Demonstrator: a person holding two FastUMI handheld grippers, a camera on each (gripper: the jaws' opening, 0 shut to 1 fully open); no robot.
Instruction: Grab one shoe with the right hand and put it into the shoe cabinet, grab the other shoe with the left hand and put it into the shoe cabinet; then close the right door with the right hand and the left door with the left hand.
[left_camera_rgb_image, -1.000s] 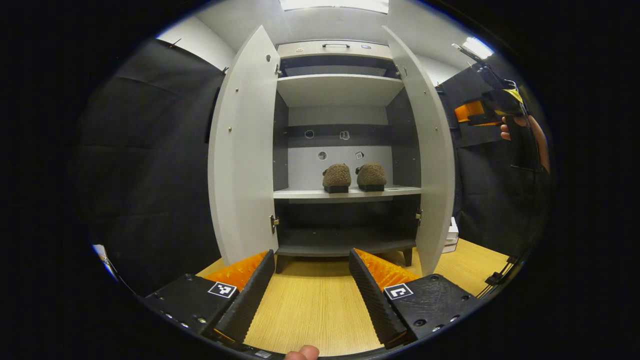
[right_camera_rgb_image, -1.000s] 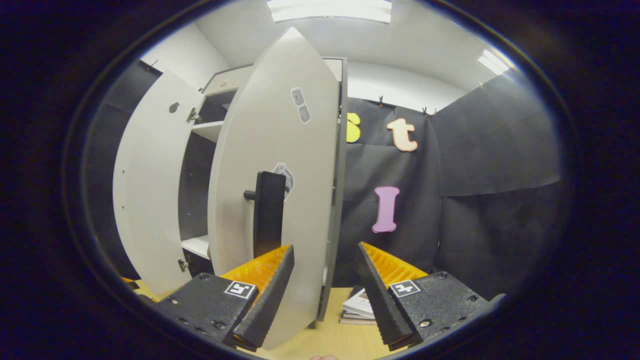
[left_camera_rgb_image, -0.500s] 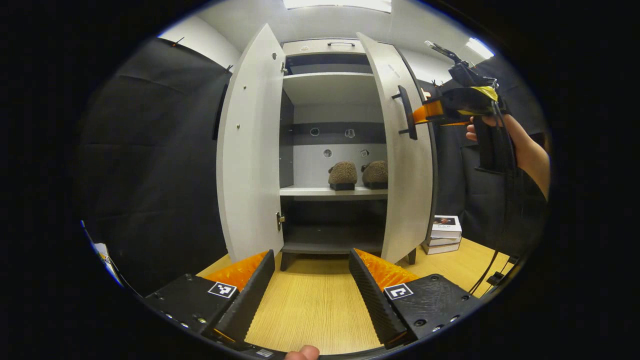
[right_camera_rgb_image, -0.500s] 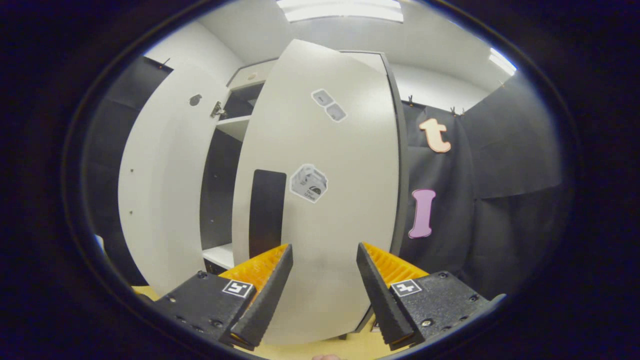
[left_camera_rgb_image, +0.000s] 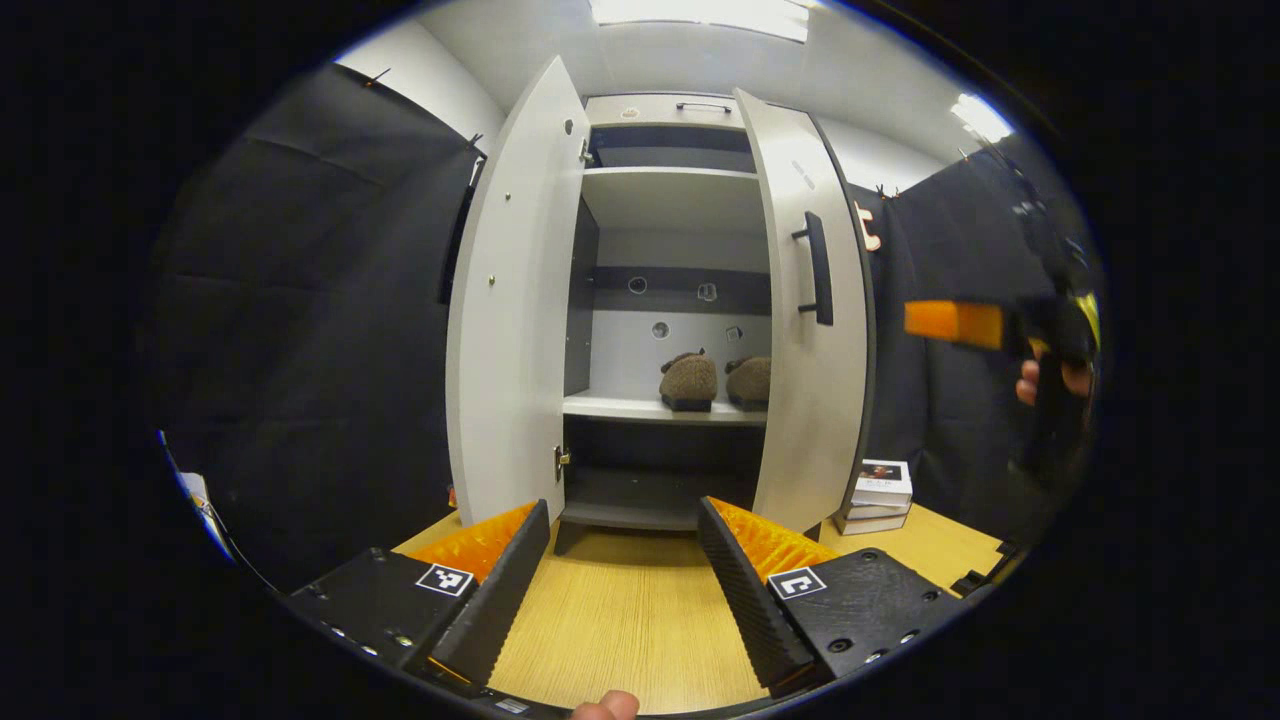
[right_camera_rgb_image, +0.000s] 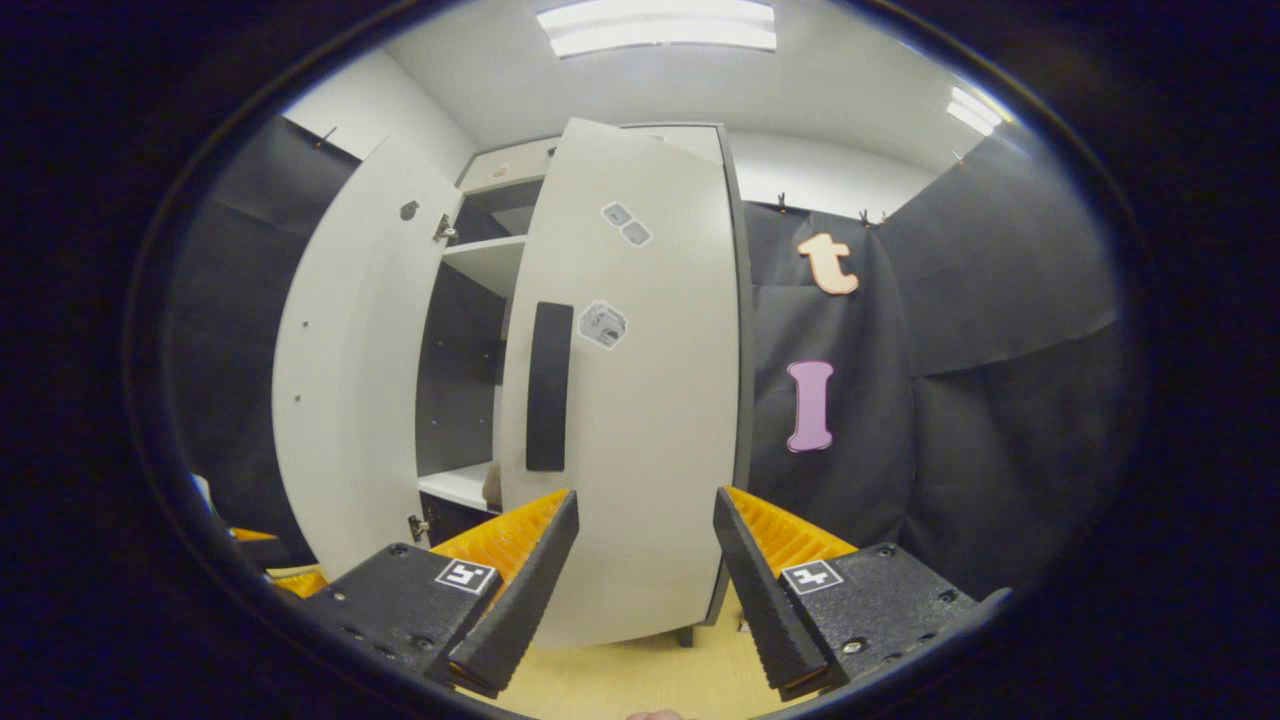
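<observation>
On the cabinet's middle shelf (left_camera_rgb_image: 655, 407), both shoes (left_camera_rgb_image: 688, 380) sit stowed; the right door (right_camera_rgb_image: 640, 400) has swung most of the way shut in a second, the left door (left_camera_rgb_image: 510, 330) awaits. Both hand-held grippers (right_camera_rgb_image: 640, 590) gape wide, empty.

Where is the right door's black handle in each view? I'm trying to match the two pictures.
Left gripper view: the black handle stands upright, right of centre, on the half-closed right door.
Right gripper view: the black handle sits left of centre, above this hand-held gripper's left finger.
Shared landmark: the wide-open left door, left of the handle in both.
</observation>
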